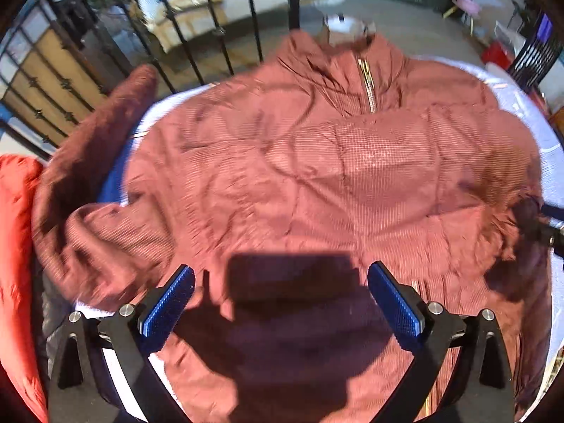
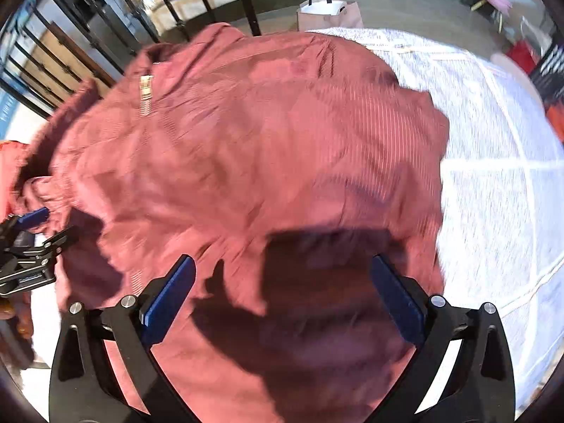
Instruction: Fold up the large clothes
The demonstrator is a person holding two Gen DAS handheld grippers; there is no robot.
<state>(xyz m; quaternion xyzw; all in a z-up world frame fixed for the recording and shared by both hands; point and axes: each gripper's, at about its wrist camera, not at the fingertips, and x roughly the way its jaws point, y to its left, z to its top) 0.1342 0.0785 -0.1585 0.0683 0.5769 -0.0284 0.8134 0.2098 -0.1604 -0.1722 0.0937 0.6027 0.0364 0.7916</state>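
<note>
A large rust-red ribbed pullover (image 1: 317, 162) with a short gold zipper (image 1: 367, 83) at the collar lies spread face up on a white quilted bed cover (image 1: 521, 105). It also fills the right wrist view (image 2: 253, 148). My left gripper (image 1: 280, 303) hovers open and empty above the garment's lower hem, blue pads (image 1: 169, 303) wide apart. My right gripper (image 2: 282, 299) hovers open and empty above the garment's right lower part. The left gripper shows at the left edge of the right wrist view (image 2: 31, 239). One sleeve (image 1: 98, 148) hangs off toward the left.
A black iron bed frame (image 1: 197, 35) stands behind the cover. An orange-red cloth (image 1: 17, 246) lies at the far left. A paper bag (image 2: 328, 12) stands on the floor beyond the bed. White cover (image 2: 493, 176) lies bare to the right of the garment.
</note>
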